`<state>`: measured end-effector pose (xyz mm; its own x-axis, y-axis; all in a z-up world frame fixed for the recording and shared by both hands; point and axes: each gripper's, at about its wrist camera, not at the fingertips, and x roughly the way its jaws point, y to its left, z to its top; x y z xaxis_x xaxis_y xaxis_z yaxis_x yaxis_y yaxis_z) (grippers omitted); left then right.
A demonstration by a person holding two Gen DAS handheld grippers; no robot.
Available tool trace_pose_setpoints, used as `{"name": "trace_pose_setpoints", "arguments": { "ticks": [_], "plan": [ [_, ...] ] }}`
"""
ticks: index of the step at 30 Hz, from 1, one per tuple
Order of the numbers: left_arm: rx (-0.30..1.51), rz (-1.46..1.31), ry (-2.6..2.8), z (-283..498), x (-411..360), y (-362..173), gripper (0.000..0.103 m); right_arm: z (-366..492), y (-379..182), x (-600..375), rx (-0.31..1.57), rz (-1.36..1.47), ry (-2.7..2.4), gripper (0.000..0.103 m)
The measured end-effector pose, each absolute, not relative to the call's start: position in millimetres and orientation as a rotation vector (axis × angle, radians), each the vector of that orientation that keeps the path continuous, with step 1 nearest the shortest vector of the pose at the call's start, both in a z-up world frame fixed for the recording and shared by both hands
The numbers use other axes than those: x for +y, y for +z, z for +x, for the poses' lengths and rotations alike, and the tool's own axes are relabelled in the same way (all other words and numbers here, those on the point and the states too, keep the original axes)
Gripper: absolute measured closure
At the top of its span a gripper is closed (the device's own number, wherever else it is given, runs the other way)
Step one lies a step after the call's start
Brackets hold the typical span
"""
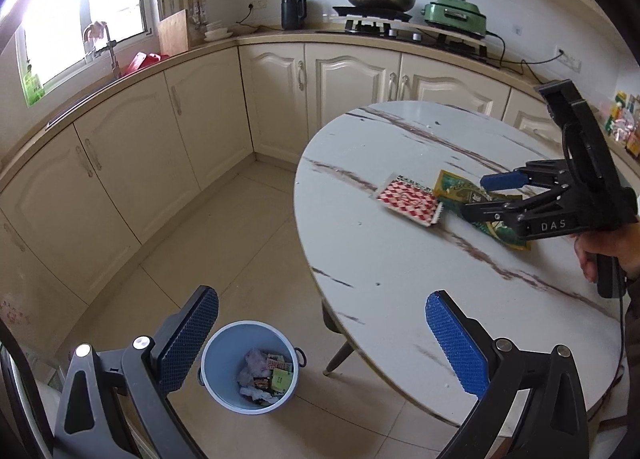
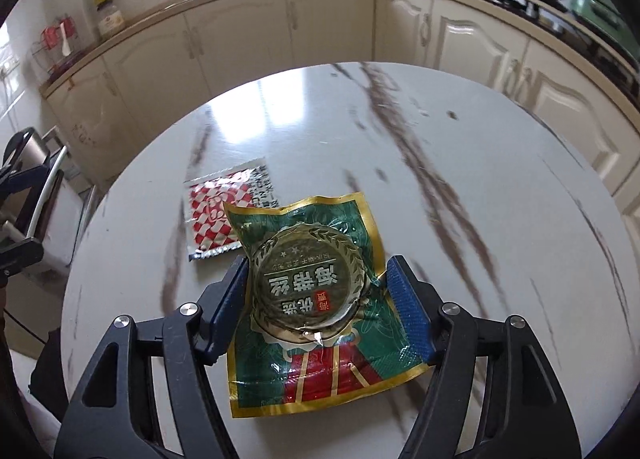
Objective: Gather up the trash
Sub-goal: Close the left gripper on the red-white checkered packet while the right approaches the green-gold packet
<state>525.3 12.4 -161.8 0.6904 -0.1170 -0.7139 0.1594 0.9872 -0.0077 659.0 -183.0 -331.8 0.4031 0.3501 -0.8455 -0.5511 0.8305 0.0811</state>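
Cream kitchen cabinets curve behind a round marble table in the left wrist view. Two wrappers lie on the table: one red-and-white checked packet and one green pouch. One blue bin stands on the floor beside the table, with several scraps inside. My left gripper is spread wide and holds nothing. My right gripper reaches over the pouch.

Right wrist view: same table, same two wrappers. My right gripper has both fingers around the green pouch, pads at its crumpled sides. The checked packet lies just beyond, partly under the pouch's corner.
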Motion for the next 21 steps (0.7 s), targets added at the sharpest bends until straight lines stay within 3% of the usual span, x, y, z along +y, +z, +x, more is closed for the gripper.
{"name": "trace_pose_setpoints", "arguments": {
  "ticks": [6, 12, 13, 14, 21],
  "plan": [
    [0.818, -0.041, -0.153, 552.3, 48.7, -169.8, 0.001, 648.9, -337.1, -109.6, 0.994, -0.302, 0.649, 0.036],
    [0.861, -0.098, -0.180, 601.6, 60.0, -185.8, 0.001, 663.8, -332.6, -117.7, 0.992, -0.268, 0.495, 0.042],
    [0.866, -0.100, -0.193, 609.2, 58.8, -187.9, 0.001, 664.6, -332.0, -120.2, 0.997, -0.256, 0.505, 0.044],
    [0.867, -0.104, -0.212, 617.9, 57.4, -189.2, 0.001, 664.7, -331.7, -122.7, 1.005, -0.244, 0.514, 0.067],
    [0.912, -0.074, -0.284, 664.6, 48.6, -204.9, 0.001, 665.0, -331.1, -129.1, 0.996, -0.225, 0.499, 0.068]
  ]
}}
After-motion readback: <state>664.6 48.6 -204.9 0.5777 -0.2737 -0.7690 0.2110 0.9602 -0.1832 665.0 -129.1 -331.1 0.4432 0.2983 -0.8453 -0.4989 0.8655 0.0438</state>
